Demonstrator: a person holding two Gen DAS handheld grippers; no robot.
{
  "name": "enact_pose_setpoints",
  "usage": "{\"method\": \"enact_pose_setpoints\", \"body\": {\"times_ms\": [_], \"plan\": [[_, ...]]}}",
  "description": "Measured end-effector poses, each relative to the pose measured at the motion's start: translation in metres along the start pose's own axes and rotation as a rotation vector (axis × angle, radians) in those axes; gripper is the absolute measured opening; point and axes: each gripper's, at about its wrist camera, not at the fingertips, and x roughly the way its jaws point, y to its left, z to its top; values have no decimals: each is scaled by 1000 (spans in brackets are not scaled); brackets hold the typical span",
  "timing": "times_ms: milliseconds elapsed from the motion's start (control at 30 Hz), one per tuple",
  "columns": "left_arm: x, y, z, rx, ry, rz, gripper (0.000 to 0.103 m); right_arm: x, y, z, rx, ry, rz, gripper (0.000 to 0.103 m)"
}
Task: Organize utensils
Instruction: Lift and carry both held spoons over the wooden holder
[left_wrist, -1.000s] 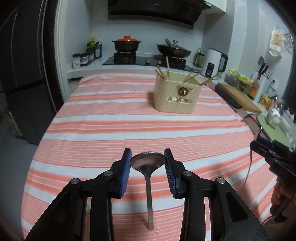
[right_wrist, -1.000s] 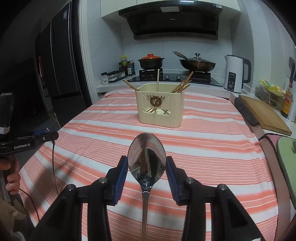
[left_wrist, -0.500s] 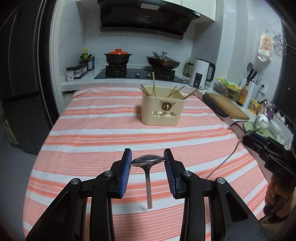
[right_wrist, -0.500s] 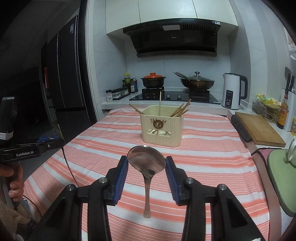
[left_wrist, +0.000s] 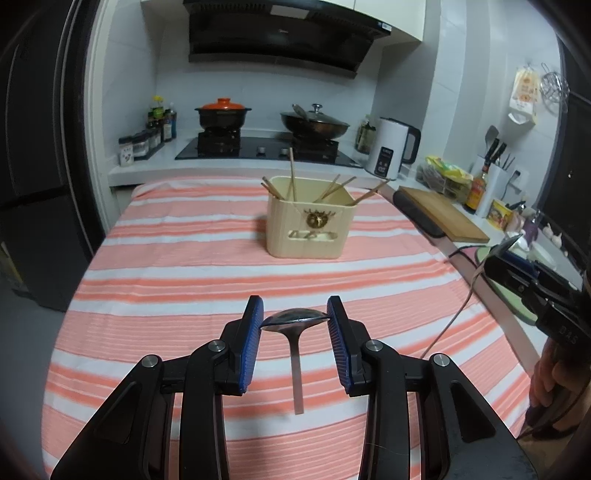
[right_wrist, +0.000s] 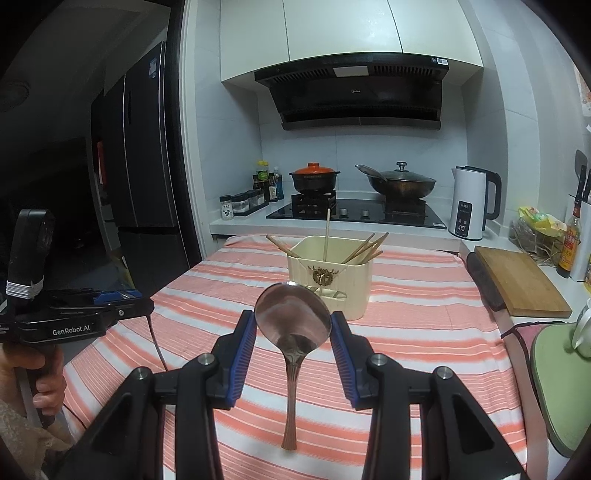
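Observation:
My left gripper (left_wrist: 294, 320) is shut on the bowl of a steel spoon (left_wrist: 295, 320); its flat handle hangs down toward me above the striped cloth. My right gripper (right_wrist: 293, 325) is shut on a larger steel spoon (right_wrist: 293, 316), bowl up and facing me, handle hanging down. A cream utensil holder (left_wrist: 311, 229) (right_wrist: 330, 275) with several wooden chopsticks in it stands further back on the table, ahead of both grippers. The right gripper's body shows at the right edge of the left wrist view, and the left gripper's body at the left edge of the right wrist view.
An orange and white striped cloth (left_wrist: 192, 280) covers the table. Behind it a counter holds a stove with an orange-lidded pot (left_wrist: 222, 114), a wok (left_wrist: 314, 123) and a white kettle (left_wrist: 389, 153). A wooden cutting board (left_wrist: 441, 212) lies at the right. A fridge (right_wrist: 144, 166) stands left.
Both grippers have risen from the table with their spoons. The views have tilted up, so the holder now sits lower and farther away in each view.

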Motion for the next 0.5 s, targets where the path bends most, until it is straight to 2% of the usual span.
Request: {"method": "enact_pose_setpoints", "body": {"times_ms": [233,500], "plan": [[16,-8,27,17,32,-46,35,12,-10,19,-2,13,26,42],[27,-15,102,14,-4,-121,35,50,-34,74,38,29,75,42]]}}
